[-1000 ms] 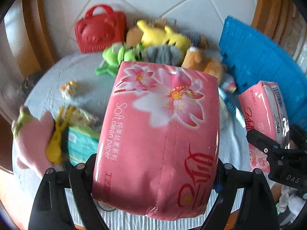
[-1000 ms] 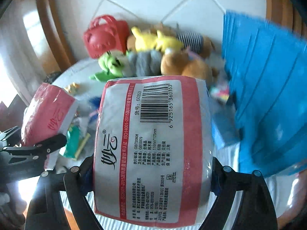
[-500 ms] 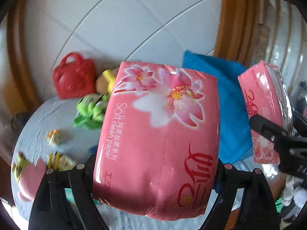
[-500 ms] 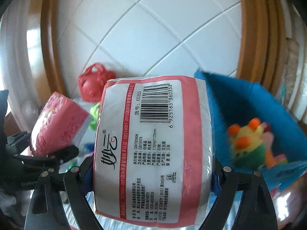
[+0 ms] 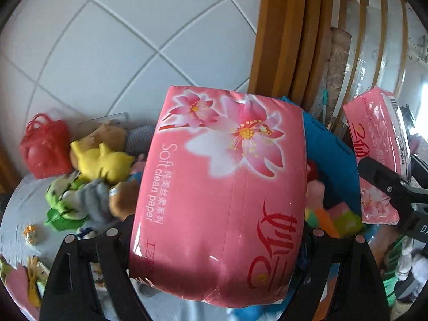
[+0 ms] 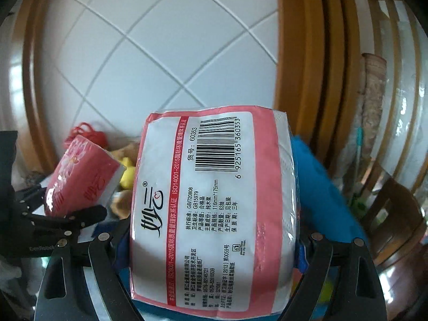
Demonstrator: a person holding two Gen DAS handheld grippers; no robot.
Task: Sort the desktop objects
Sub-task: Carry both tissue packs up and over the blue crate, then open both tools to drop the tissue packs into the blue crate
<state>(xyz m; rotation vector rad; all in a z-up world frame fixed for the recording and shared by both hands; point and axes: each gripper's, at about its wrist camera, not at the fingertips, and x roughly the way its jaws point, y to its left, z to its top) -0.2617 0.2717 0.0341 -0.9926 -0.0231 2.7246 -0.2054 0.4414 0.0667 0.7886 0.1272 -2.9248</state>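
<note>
Left claw (image 5: 216, 240) clamping glossy tissue pack (image 5: 222, 195), soft-cornered block

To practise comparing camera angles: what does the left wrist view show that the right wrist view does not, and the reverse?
Only the left wrist view shows the flowered pink face of the left gripper's tissue pack, the green plush, the grey table and the whole red bag.

Only the right wrist view shows the barcode and printed label side of the right gripper's tissue pack.

Both show the tiled wall, the blue bin, the yellow plush, and the other gripper's pack at the frame edge.
</note>
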